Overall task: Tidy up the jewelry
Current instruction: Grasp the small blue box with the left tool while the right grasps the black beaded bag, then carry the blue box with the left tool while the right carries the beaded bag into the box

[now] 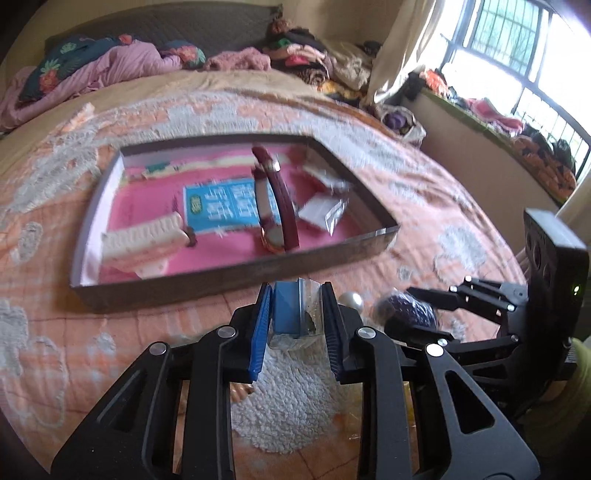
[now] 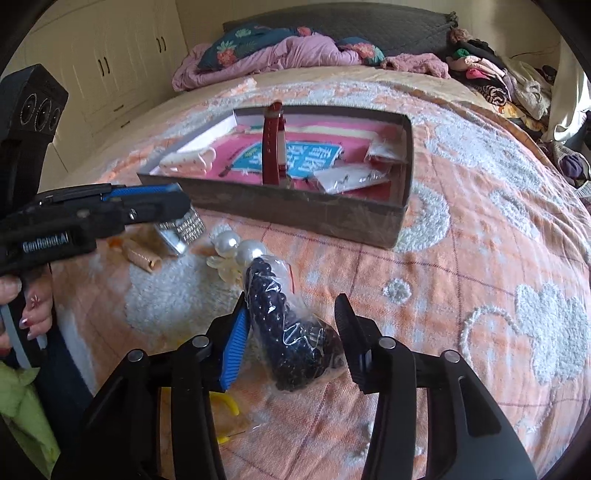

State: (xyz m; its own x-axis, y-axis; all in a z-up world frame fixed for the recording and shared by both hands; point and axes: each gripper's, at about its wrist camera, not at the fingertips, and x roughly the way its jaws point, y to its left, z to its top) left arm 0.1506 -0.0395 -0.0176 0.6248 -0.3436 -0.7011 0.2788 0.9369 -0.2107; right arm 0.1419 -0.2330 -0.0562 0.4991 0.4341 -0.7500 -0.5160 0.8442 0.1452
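Jewelry sort | left gripper (image 1: pixel 297 314) clamps small clear packet (image 1: pixel 295 317), lifted for box (image 1: pixel 236 266) at 12 | right gripper (image 2: pixel 291 328) half-open astride bagged dark beads (image 2: pixel 288 328), grip unclear, box (image 2: pixel 295 214) at 12.

A bed (image 2: pixel 480 240) fills the room, spread with an orange quilt (image 1: pixel 55 332) patterned in white tufts, and a rumpled lilac blanket (image 2: pixel 295 51) lies against its dark quilted headboard (image 2: pixel 351 22). Folded clothes (image 1: pixel 314 55) are heaped at the far corner beside a pale curtain (image 1: pixel 406 48) and a barred window (image 1: pixel 517 40). Cream wardrobe doors (image 2: pixel 110 62) line the opposite wall.
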